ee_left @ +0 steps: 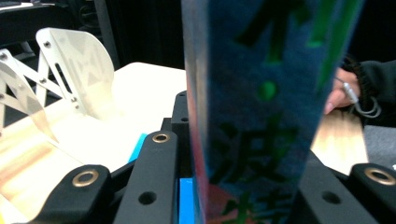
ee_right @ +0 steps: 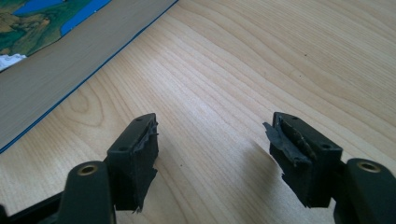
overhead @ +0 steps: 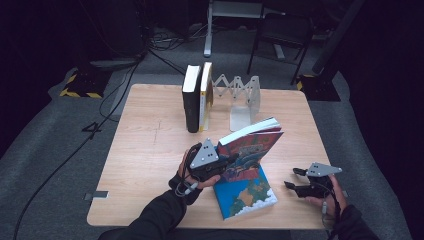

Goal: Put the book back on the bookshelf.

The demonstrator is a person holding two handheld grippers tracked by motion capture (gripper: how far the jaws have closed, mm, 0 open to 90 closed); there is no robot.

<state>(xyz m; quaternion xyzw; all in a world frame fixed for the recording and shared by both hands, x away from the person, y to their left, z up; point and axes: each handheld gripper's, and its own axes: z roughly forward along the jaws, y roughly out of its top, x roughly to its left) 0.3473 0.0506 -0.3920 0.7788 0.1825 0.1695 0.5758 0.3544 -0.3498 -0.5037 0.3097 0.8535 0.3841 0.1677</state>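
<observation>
Left jaws: the left gripper (overhead: pixel 231 161) was clamped on the spine of a colourful picture book (overhead: pixel 252 150), the jaws pressed against it from both sides and only as wide as the book's thickness.
Held book: raised off the table and tilted, page edges facing up and away from the person, its lower edge above a second book lying flat.
Writing on the held book: in the left gripper view the blue spine (ee_left: pixel 261 116) carried large green East Asian characters, too blurred and cropped to read with certainty.
Right jaws: the right gripper (overhead: pixel 295 178) stood wide open with nothing between the jaws; in the right gripper view the black pads (ee_right: pixel 140 154) looked frayed and hung just above bare wood.
Flat book: the blue map-covered book (overhead: pixel 246 196) lay near the table's front edge, well left of the right gripper; no lettering legible.
Table: light wooden table (overhead: pixel 150 145).
Farther back: two upright books (overhead: pixel 197 95) stood touching each other beside an expanding metal bookend (overhead: pixel 240 97); their spine text was too small to read.
</observation>
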